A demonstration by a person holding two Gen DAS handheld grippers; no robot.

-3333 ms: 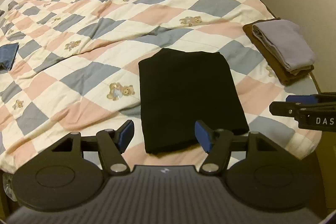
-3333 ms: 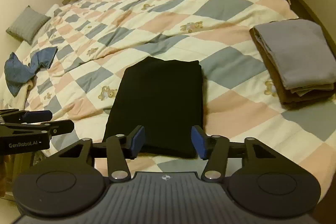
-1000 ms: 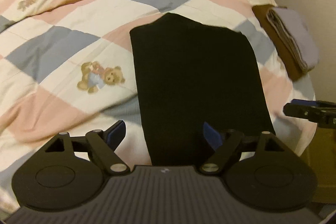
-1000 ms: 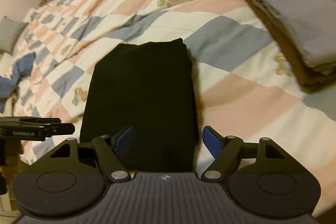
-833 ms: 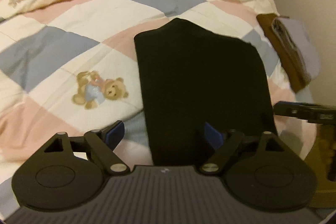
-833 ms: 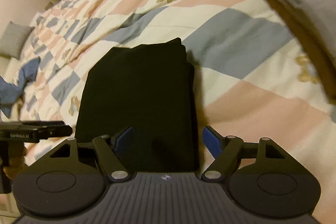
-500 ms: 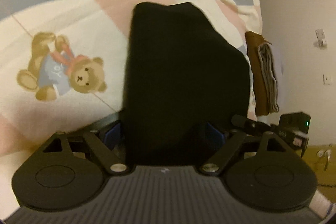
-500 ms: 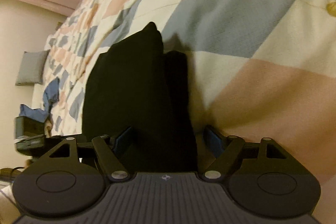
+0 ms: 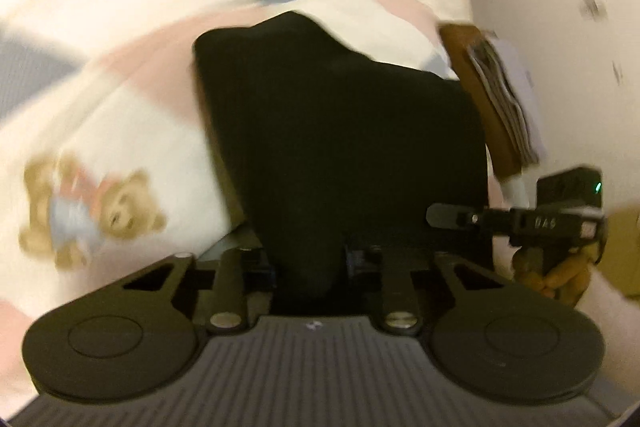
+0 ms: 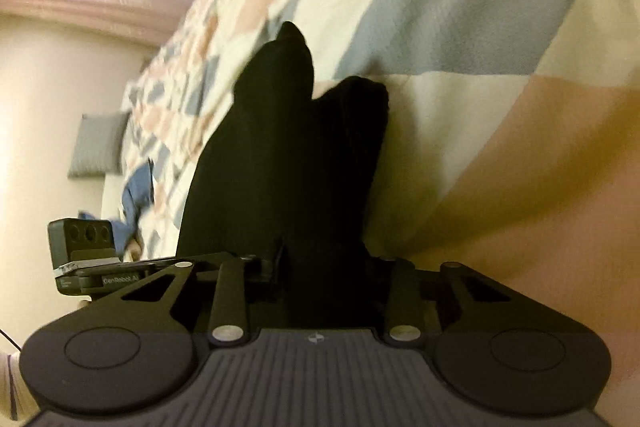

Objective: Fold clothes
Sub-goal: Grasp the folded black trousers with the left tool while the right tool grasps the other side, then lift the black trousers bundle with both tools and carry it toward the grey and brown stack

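Note:
A folded black garment (image 9: 340, 131) lies on the checked teddy-bear quilt (image 9: 120, 27) near the bed's front edge. My left gripper (image 9: 308, 267) is shut on the garment's near edge, with black cloth bunched between its fingers. My right gripper (image 10: 326, 267) is shut on the same near edge of the black garment (image 10: 288, 155), a little to the right. The cloth rises in a fold ahead of both grippers. The fingertips are buried in the dark fabric. Both views are blurred by motion.
A folded stack of brown and grey clothes (image 9: 504, 99) sits at the bed's right edge, close to the wall. A crumpled blue garment (image 10: 136, 195) and a grey pillow (image 10: 96, 147) lie far left. A hand (image 9: 560, 275) holds the right gripper's handle.
Both grippers dropped low to the garment's near edge and their fingers closed from wide open onto the cloth. The garment's front has lifted and bunched.

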